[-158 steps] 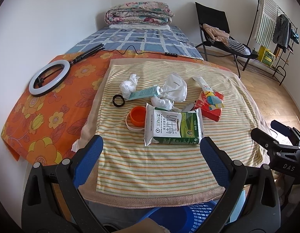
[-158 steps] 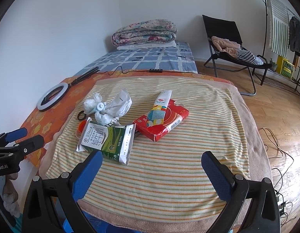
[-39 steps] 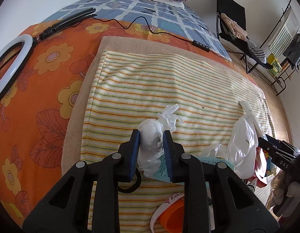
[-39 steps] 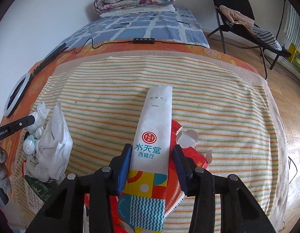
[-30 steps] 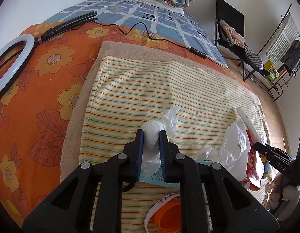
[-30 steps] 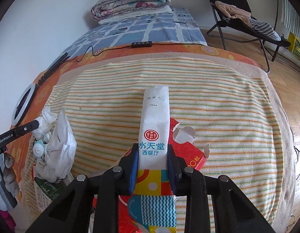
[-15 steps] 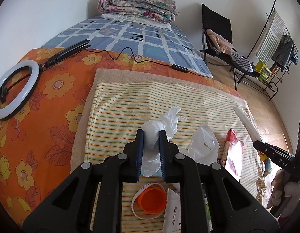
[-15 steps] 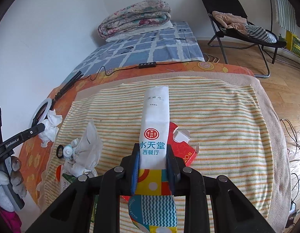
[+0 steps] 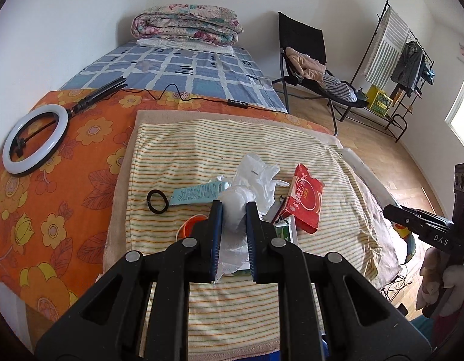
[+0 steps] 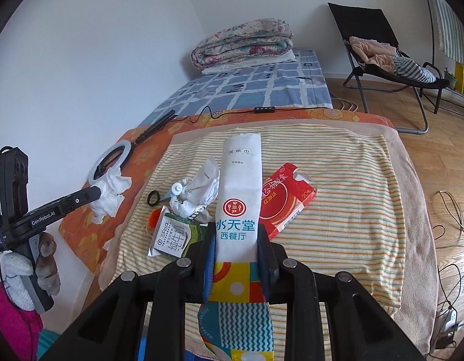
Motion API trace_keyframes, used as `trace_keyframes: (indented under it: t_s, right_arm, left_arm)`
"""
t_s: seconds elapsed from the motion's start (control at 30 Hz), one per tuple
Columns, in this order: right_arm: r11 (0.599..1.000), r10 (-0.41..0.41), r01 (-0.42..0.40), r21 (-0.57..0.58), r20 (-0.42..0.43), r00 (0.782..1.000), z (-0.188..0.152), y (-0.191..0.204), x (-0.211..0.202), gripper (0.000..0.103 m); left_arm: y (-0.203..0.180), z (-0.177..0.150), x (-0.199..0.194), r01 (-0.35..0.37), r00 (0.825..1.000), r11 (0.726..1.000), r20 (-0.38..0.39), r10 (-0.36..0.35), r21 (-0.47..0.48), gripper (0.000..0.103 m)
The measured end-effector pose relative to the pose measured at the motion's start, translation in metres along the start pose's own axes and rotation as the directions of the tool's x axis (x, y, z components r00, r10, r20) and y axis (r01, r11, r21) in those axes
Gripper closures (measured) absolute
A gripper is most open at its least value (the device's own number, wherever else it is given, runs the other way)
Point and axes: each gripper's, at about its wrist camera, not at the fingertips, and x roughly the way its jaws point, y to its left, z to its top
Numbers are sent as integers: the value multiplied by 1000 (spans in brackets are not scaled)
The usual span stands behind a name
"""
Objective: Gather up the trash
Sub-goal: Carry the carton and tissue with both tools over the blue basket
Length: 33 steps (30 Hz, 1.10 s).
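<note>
crumpled tissue (image 9: 234, 210) in left gripper (image 9: 233, 210).

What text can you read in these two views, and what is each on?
"水天堂 西餐厅": long white paper sleeve clamped in the right gripper.
"GenRobot.AI": left gripper, seen from the right wrist.
"DAS": right gripper, seen from the left wrist.
"纯牛奶": green and white milk carton.
"20", "红源达": red cardboard box; its large characters are unclear.
Teal tube: too small.
</note>
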Motion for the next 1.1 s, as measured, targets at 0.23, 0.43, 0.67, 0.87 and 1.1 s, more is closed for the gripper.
trace_keyframes:
  t_s: [0.23, 0.43, 0.67, 0.87, 1.1]
  right_arm:
    - [997, 45, -47, -60, -25, 999, -49, 26, -39, 79]
    - [990, 65, -73, -118, -76, 995, -103, 47, -60, 79]
    - [990, 85, -102, -99, -161, 983, -165, 56, -65, 79]
    - [987, 74, -105, -124, -231, 970, -207, 66, -55, 79]
    - [989, 70, -107, -105, -306, 950, -238, 64, -37, 79]
  left_arm:
    - [-23, -50, -46, 31, 1000, 999, 2, -31, 27, 89]
    - [-43, -97, -67, 52, 999, 998, -17, -51, 43, 89]
    - [-52, -152, -62, 72, 994, 997, -84, -70, 20, 89]
    - [-51, -198, -43, 58, 984, 998, -171, -59, -6, 89]
    - [-48, -235, -29, 27, 970, 1000, -241, -29, -12, 89]
